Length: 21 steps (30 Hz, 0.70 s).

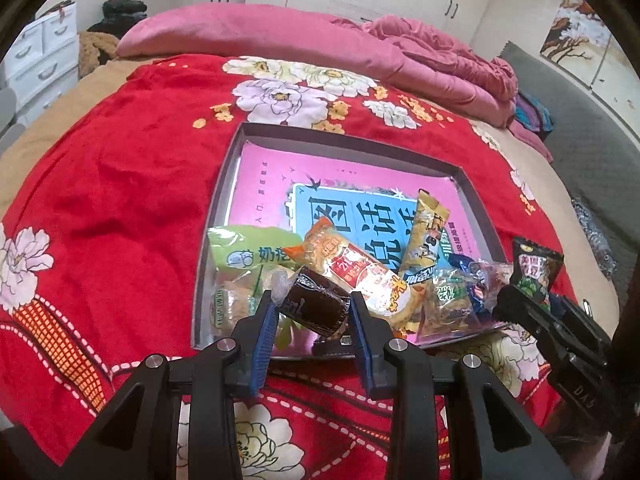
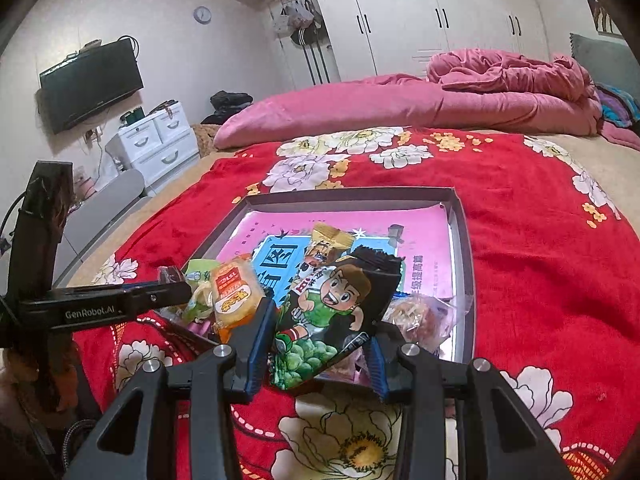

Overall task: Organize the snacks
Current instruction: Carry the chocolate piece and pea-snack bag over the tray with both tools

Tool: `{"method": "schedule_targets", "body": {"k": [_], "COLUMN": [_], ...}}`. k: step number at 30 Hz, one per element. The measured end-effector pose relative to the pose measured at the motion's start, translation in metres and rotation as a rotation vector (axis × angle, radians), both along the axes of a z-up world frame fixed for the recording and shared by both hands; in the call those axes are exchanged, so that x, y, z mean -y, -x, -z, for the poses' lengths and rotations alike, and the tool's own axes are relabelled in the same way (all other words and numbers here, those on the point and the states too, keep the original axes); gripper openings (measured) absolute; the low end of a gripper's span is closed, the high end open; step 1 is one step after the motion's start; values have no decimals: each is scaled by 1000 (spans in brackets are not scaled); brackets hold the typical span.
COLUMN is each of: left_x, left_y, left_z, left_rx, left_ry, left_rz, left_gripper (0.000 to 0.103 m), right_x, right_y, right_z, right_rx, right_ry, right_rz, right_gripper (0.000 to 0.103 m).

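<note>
L gripper (image 1: 312, 308) pinches a brown roll (image 1: 316, 304) over the tray's (image 1: 216, 208) near edge. R gripper (image 2: 320, 332) clamps a black pea bag (image 2: 336, 316); snack pile (image 1: 360, 276) just ahead, inside tray on bed (image 1: 120, 200).

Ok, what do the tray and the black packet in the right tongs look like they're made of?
The tray looks like grey cardboard with a matt finish: thin, straight folded walls and sharp corners. A glossy pink printed sheet lines its floor. The black packet looks like printed plastic film, shiny and creased, with a serrated top edge; whether it is foil-lined I cannot tell.
</note>
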<state>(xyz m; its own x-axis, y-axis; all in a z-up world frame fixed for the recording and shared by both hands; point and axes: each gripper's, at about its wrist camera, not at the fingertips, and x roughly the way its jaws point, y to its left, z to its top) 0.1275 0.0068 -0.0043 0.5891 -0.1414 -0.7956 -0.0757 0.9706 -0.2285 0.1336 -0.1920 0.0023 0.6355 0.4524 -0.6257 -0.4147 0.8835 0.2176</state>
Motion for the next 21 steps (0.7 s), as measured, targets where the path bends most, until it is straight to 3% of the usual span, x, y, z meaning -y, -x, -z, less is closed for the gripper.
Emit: {"method": "schedule_targets", "body": {"k": [21], "left_x": [14], "left_y": [-16], "left_z": [14], "left_rx": [-31], "left_ry": [-21], "left_rz": [22], "left_gripper": [36], "right_x": [-4], "right_y": [-20], "right_z": [5], "right_rx": [-7], "right_ry": [4], "right_rz": [-6], "right_gripper": [42]}}
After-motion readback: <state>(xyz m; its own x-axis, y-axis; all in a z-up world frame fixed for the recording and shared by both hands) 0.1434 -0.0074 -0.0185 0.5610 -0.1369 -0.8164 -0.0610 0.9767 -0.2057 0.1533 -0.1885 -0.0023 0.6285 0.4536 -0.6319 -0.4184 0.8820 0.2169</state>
